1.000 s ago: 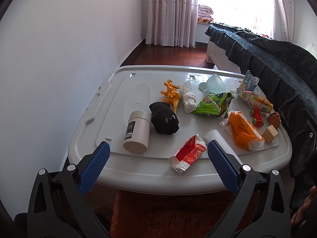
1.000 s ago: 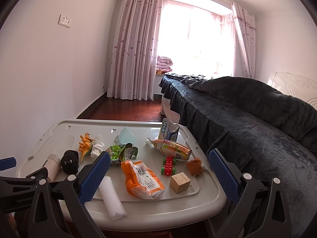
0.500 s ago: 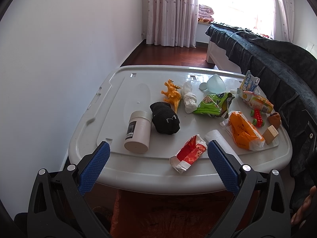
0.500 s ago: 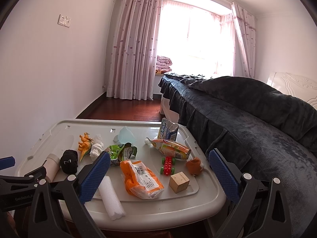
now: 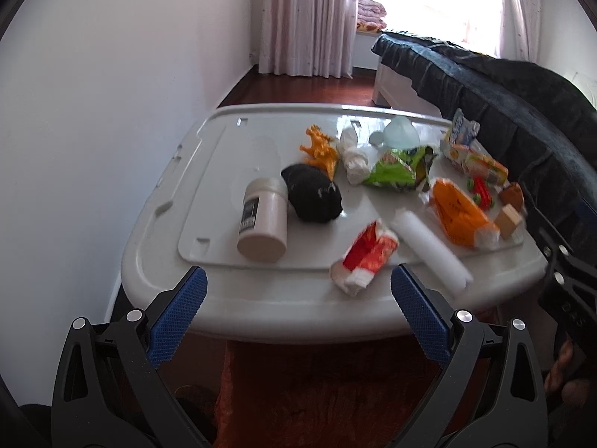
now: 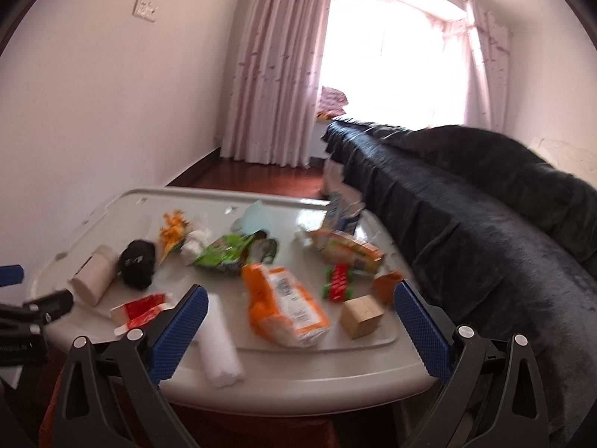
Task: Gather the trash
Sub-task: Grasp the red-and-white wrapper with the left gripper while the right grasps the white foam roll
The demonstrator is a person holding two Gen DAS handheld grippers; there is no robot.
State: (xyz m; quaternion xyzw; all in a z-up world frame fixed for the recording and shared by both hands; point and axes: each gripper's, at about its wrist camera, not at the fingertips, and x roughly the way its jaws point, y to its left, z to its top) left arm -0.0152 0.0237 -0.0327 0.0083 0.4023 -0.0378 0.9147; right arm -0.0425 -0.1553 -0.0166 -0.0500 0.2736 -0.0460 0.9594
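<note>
A white plastic bin lid serves as a table and carries litter. A red-and-white wrapper, a white foam roll, an orange packet, a green snack bag, a juice pouch and a small carton lie on it. My left gripper is open and empty before the near edge. My right gripper is open and empty, low over the near edge by the orange packet.
On the lid also lie a white jar, a black sock, an orange toy dinosaur, a white cloth, a wooden block and a red-green toy. A dark bed runs along the right. A wall stands left.
Both grippers have moved forward toward the lid, the right one more and now blurred. Nothing on the lid has moved.
</note>
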